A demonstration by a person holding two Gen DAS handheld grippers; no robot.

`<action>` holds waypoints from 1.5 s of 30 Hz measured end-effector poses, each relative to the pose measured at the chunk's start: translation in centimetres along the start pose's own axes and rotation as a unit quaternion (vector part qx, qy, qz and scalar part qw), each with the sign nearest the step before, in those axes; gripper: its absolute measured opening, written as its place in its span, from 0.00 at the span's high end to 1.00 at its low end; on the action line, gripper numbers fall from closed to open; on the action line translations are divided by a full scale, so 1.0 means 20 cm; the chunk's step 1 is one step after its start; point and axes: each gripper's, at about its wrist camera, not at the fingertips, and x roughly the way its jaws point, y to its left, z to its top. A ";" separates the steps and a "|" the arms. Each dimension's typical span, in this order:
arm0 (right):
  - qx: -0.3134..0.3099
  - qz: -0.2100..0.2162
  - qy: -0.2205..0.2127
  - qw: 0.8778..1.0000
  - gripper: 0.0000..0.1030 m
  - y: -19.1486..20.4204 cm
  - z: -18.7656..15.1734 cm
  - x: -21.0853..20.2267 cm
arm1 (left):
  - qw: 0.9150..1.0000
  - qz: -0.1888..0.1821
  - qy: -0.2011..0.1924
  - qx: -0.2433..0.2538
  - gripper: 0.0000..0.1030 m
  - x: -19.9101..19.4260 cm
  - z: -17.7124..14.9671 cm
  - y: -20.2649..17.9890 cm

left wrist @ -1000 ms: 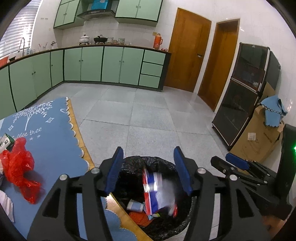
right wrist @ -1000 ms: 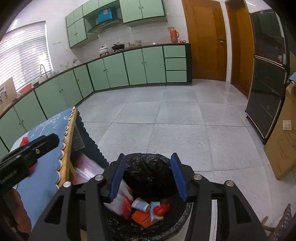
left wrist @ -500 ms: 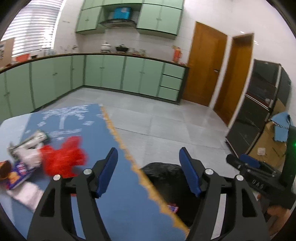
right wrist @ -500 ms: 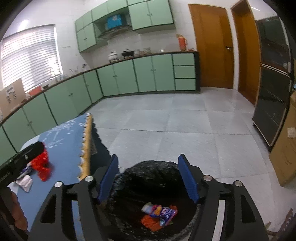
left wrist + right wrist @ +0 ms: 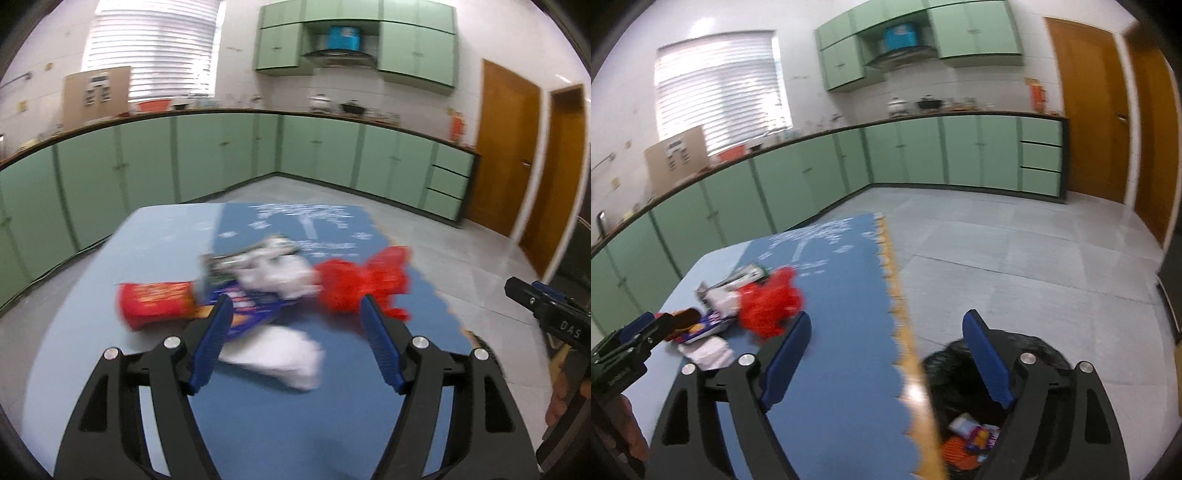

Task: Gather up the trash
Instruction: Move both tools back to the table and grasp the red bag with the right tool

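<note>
My left gripper [image 5: 295,314] is open and empty above the blue table mat [image 5: 280,424]. It faces a blurred heap of trash: a red snack tube [image 5: 155,304], a blue wrapper [image 5: 247,314], white crumpled paper [image 5: 280,356] and a red plastic bag [image 5: 364,284]. My right gripper [image 5: 886,339] is open and empty over the table's edge. The black-lined trash bin [image 5: 1004,406] sits below it at the right, with wrappers [image 5: 975,439] inside. The red bag [image 5: 768,302] and white paper [image 5: 709,352] also show in the right wrist view, at the left.
Green kitchen cabinets [image 5: 923,151] line the far walls. Wooden doors [image 5: 506,151] stand at the right. The table's scalloped wooden edge [image 5: 905,332] runs beside the bin. Grey tiled floor [image 5: 1034,266] lies beyond.
Both grippers have swung left from over the bin toward the table. The left one now faces the trash heap. The wrappers dropped a second ago now lie in the bin.
</note>
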 end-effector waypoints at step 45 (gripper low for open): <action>-0.091 0.065 0.090 0.990 0.91 0.62 -0.01 0.54 | 0.987 0.133 0.055 -0.069 0.19 0.26 0.06 0.51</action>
